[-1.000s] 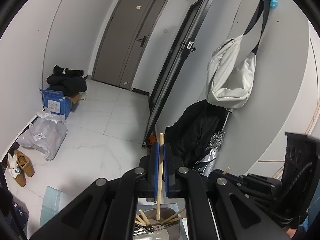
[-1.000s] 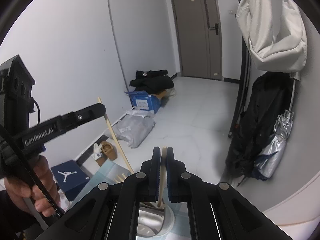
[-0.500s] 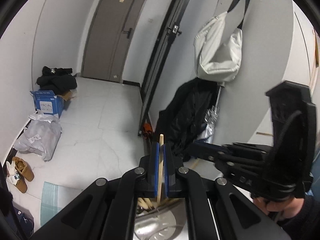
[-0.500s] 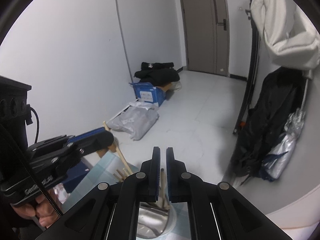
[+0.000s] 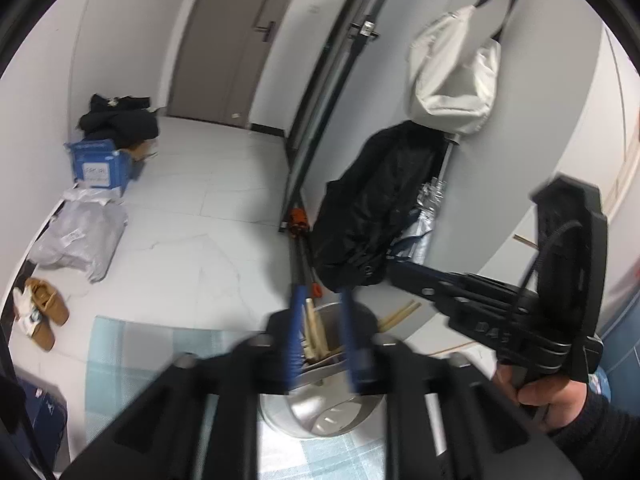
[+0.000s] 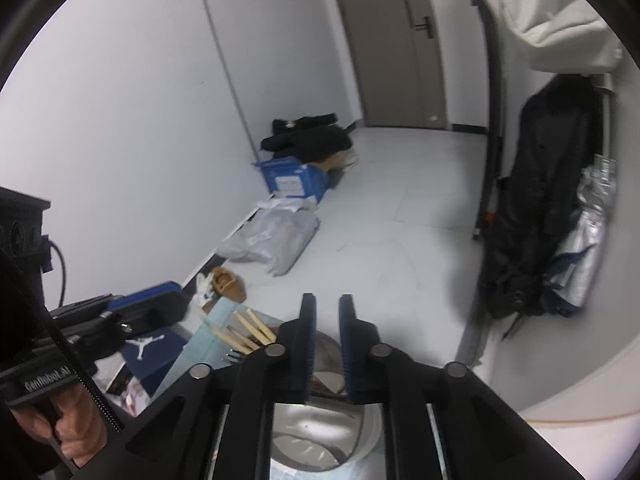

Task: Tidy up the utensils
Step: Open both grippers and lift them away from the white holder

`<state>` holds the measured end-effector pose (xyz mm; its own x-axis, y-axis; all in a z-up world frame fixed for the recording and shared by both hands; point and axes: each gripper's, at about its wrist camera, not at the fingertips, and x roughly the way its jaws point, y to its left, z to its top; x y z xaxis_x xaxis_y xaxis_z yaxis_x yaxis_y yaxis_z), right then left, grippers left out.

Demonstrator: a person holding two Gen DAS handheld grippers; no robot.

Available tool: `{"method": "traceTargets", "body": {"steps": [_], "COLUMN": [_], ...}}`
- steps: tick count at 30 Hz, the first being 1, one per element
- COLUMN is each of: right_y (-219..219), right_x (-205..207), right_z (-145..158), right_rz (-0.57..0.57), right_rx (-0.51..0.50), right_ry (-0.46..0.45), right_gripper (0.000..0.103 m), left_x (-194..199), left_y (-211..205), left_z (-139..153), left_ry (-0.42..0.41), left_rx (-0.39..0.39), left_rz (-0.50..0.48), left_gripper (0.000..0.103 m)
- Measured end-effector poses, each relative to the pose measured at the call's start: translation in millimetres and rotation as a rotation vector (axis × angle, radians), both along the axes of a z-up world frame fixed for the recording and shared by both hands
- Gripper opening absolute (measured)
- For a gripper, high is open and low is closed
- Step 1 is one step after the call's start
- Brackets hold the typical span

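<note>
The left gripper (image 5: 320, 322) hangs over a round stainless-steel utensil holder (image 5: 320, 416), its blue-padded fingers (image 5: 294, 320) spread apart with nothing between them, though the view is smeared by motion. Through the gap between the pads, a bundle of wooden chopsticks (image 5: 314, 332) stands in the holder, leaning toward the far rim, and a couple of loose ends (image 5: 400, 314) stick out past the rim on the right. The right gripper (image 6: 325, 344) also sits above the same holder (image 6: 320, 436), with its jaws parted and empty; in its view the chopstick tops (image 6: 248, 330) fan out to the left of its fingers, and fork tines (image 6: 236, 357) peek out just below them. The holder rests on a pale blue checked cloth (image 5: 132, 360). Each gripper appears in the other's view, held by a hand (image 5: 548, 398) at the frame edge. Beyond the table lie a white tiled floor (image 5: 192, 232), a blue cardboard box (image 5: 100, 164), a grey plastic bag (image 5: 80, 240), tan shoes (image 5: 44, 312), a black coat (image 5: 372, 216) against the wall and a white bag (image 5: 456, 76) hanging above it
</note>
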<state>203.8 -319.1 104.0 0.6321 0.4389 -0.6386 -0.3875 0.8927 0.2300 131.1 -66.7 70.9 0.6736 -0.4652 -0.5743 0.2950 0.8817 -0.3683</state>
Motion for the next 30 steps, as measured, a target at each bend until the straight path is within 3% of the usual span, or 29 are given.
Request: {"method": "traceTargets", "body": {"steps": [2,5,7,9,11,16,21,24,30], "right_y": [-5.9,-13.4,-13.8,-12.2,-8.8,0.7,15.8,23.3,38.1], "right_x": [-4.8,-20.2,-31.3,-44.4,-59.1,-89.1,-118.4,-131.7,-152.6], "right_z": [3.9,11.5,15.6,21.0,26.4,31.3,25.0,18.5,0.7], "right_rz": [-0.034,-0.077,-0.088,-0.094,-0.096,-0.100,-0.101,-0.099,-0.096], "right_rx": [0.014,0.036,0.042,0.051,0.064,0.098,0.103,0.111,0.111], "right_ry": [-0.007,-0.023,-0.046,-0.071,-0.101,-0.144,-0.166,-0.174,-0.183], "right_gripper": [0.023,0.029,0.039,0.043,0.050,0.066,0.074,0.078,0.085], "left_x": [-3.3,-6.8,-11.0,-17.4,-26.2,-44.7,-65.0,-73.7,-86.7], "left_y": [8.2,14.7,16.8,20.3,25.9,37.1,46.4,48.3,54.1], "left_z": [1.0,2.3,3.9,6.0,8.6,11.0,9.4,6.8,-5.1], "left_ry": [0.002,0.006,0.008,-0.002,-0.023,-0.042,-0.092,-0.118,-0.164], "left_rx": [-0.022,0.008,0.028,0.063,0.085,0.106,0.129,0.152,0.198], "left_rz": [0.036,0.096,0.115,0.156,0.201,0.256,0.314,0.328,0.338], "left_gripper": [0.050,0.051,0.052,0.066,0.072,0.078,0.096,0.101,0.102]}}
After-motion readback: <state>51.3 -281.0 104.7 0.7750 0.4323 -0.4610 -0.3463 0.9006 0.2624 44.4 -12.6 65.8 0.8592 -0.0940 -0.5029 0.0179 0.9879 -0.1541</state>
